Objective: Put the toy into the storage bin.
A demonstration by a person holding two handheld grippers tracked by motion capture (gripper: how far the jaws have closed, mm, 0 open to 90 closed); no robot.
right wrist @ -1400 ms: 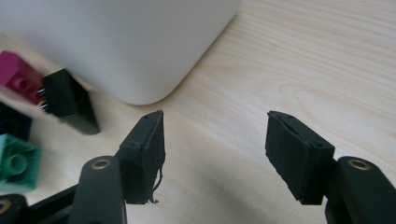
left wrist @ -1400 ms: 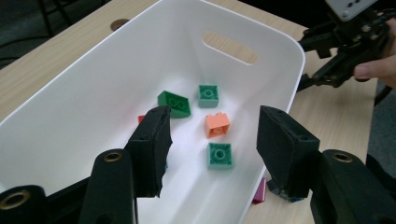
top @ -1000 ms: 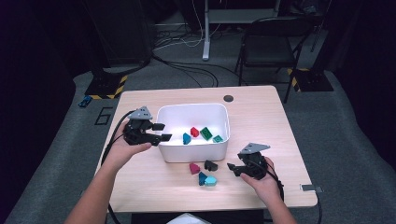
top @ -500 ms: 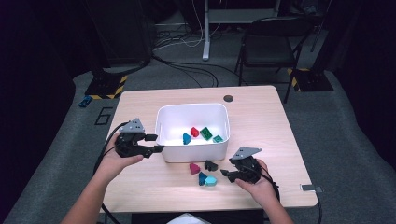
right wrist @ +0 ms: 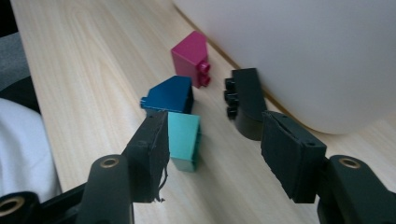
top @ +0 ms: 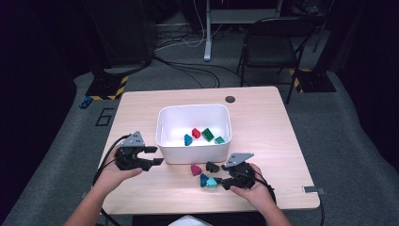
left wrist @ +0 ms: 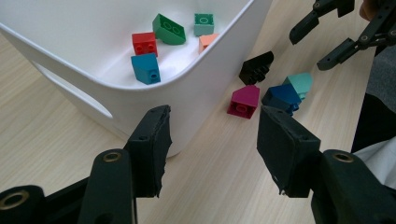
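Note:
A white bin (top: 194, 109) stands mid-table and holds several bricks, among them a red one (left wrist: 144, 43), a green one (left wrist: 169, 29) and a blue one (left wrist: 145, 68). In front of it lie a magenta brick (top: 195, 169), a black brick (top: 211, 166), a dark blue brick (top: 203, 179) and a teal brick (top: 212, 182). My right gripper (right wrist: 212, 149) is open just short of the teal brick (right wrist: 184, 140). Its jaws have just been closing a little, and neither pad presses on anything. My left gripper (left wrist: 212, 140) is open and empty, low at the bin's left front corner.
A dark round grommet (top: 230, 99) sits near the table's far edge. A black chair (top: 270, 44) and floor cables stand beyond the table. A small metal clip (top: 313, 190) lies at the front right edge. Bare wood (top: 263, 136) lies right of the bin.
My left hand has come away from the bin's left rim, down and toward the near left. My right hand has slid left to the loose bricks, with its jaws slightly narrower.

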